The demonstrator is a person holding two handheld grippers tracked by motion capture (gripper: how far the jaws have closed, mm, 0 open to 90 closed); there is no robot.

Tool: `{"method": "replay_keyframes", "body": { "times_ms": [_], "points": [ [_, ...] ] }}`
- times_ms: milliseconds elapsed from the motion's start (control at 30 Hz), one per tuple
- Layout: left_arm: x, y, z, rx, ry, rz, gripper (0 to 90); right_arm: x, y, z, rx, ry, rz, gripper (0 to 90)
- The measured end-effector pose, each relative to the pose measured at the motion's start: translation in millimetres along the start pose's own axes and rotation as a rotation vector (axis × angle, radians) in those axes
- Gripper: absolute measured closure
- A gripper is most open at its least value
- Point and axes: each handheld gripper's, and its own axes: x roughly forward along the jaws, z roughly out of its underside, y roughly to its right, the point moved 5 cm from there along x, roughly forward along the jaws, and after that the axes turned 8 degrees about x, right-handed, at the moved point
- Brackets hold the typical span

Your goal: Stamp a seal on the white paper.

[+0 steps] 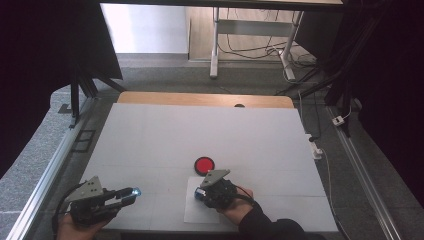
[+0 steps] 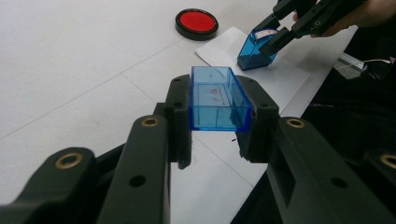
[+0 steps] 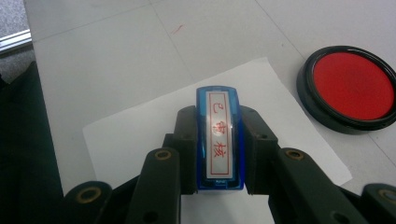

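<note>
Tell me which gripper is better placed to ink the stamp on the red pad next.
Right. The right gripper holds the blue stamp over the paper sheet, beside the red ink pad. The left gripper holds the blue cap, farther off.

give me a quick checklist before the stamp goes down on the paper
1. Stamp clamped between right gripper fingers: ok.
2. Blue cap held aside in left gripper, away from the paper: ok.
3. White paper under the stamp: ok.
4. Paper lying flat: ok.
5. Red ink pad open, beside the paper: ok.
6. Stamp face inked: cannot tell.
</note>
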Motion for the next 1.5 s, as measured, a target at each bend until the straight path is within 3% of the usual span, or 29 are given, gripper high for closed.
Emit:
{"method": "replay_keyframes", "body": {
  "times_ms": [400, 1500],
  "points": [
    [0.5, 0.5, -0.5, 0.003, -0.003, 0.001, 67.8, 0.6, 0.8, 0.7, 0.028, -0.003, -0.007, 71.5],
    [0.5, 0.4, -1.6, 0.006, 0.003, 0.001, 67.8, 1.7, -0.2, 2.6, 0.014, 0.005, 0.001, 71.7]
  ]
}}
